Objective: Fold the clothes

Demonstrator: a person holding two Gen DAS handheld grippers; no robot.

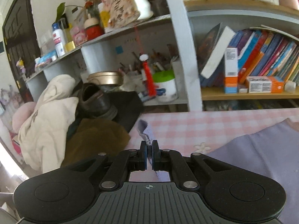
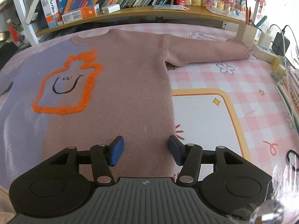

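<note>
The left wrist view looks low across the tabletop (image 1: 186, 127) toward the bookshelf (image 1: 243, 59). The right wrist view tilts steeply down, close over the sweater (image 2: 121, 84). Both share sweater, tabletop, books.

A knitted sweater (image 2: 115, 85) lies front up and mostly flat on the pink checked cloth. One half is dusty pink, the other lilac, with a fuzzy orange outline (image 2: 65, 85) on the chest enclosing a small black smiling face. Its neck points toward the bookshelf. The pink sleeve (image 2: 203, 51) stretches straight out sideways. A lilac edge (image 1: 144, 132) of it is lifted off the cloth, pinched and crumpled.
</note>
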